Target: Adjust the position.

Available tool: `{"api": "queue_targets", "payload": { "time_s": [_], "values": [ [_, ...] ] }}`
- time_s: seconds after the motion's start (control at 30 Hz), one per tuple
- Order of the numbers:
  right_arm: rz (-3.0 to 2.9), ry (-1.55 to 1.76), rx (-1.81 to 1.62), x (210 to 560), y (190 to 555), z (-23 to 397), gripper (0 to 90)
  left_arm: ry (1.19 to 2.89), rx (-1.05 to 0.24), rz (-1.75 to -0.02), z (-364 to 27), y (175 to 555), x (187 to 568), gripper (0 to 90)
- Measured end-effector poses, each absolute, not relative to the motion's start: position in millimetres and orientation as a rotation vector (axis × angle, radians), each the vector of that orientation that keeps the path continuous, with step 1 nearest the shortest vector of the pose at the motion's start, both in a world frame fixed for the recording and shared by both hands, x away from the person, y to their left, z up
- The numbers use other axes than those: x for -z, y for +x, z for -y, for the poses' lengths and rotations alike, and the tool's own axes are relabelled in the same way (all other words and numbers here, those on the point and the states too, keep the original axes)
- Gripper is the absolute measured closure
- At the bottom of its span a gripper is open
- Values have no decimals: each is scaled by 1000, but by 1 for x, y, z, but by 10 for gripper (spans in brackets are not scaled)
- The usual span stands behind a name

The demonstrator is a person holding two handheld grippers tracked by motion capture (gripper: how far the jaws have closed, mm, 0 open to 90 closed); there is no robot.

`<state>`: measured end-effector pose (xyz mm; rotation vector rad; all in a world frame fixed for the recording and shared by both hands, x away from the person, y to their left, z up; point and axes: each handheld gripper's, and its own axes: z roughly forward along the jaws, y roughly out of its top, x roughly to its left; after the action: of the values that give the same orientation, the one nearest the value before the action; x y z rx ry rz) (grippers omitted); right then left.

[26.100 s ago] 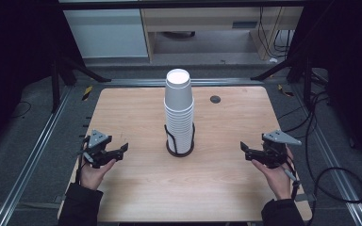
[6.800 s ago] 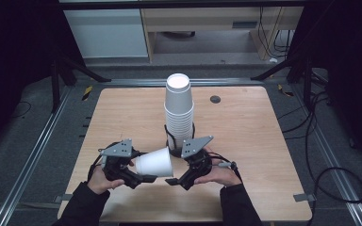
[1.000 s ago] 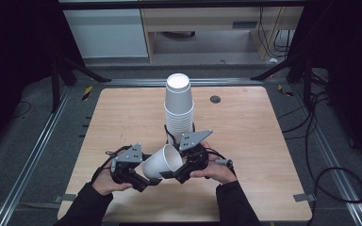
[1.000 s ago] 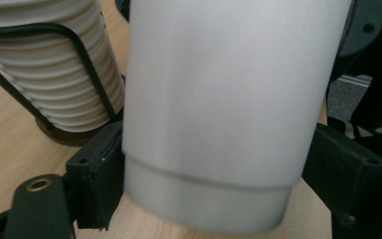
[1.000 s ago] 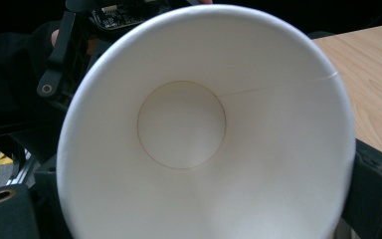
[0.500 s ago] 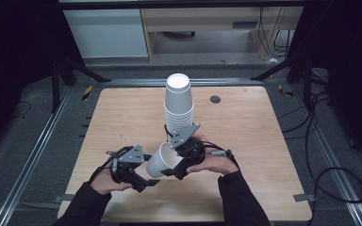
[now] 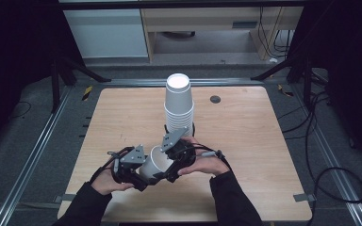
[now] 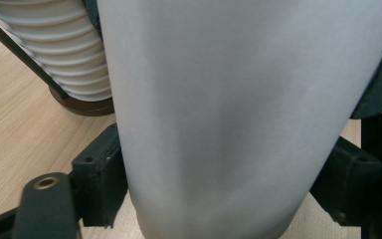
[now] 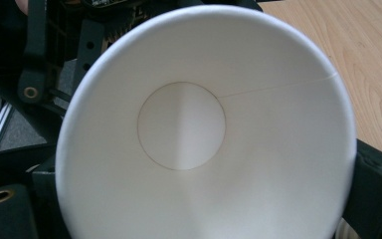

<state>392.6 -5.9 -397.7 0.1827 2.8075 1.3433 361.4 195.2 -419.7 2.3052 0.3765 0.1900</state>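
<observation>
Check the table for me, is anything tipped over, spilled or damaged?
Nothing spilled or damaged. The one loose paper cup is tilted off upright, but both grippers hold it above the table. The cup stack behind stands upright in its holder.

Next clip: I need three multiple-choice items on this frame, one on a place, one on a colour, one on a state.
1. Where is the stack of cups?
A. middle of the table
B. left edge
C. on the floor

2. What colour is the loose cup?
A. red
B. white
C. blue

3. How is the loose cup held?
A. standing alone on the table
B. upside down on the stack
C. between both grippers, off the table

Key: 1 A, the high view shows the stack mid-table. 2 B, it is white in all views. 3 C, the left gripper has its fingers on its sides, and the right gripper looks into its mouth.
</observation>
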Motion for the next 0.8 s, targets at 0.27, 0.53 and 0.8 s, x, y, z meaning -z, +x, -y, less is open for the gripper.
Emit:
{"api": "queue_targets", "payload": {
  "time_s": [0.27,0.53,0.8],
  "values": [
    [-2805,174,-1344,398,392,6,71,2310,-195,-379,-194,361,420,213],
    [-2797,185,-1343,400,392,6,51,2311,-178,-384,-194,361,421,216],
    [-2765,202,-1400,396,391,13,30,2296,-177,-391,-198,362,420,216]
  ]
}}
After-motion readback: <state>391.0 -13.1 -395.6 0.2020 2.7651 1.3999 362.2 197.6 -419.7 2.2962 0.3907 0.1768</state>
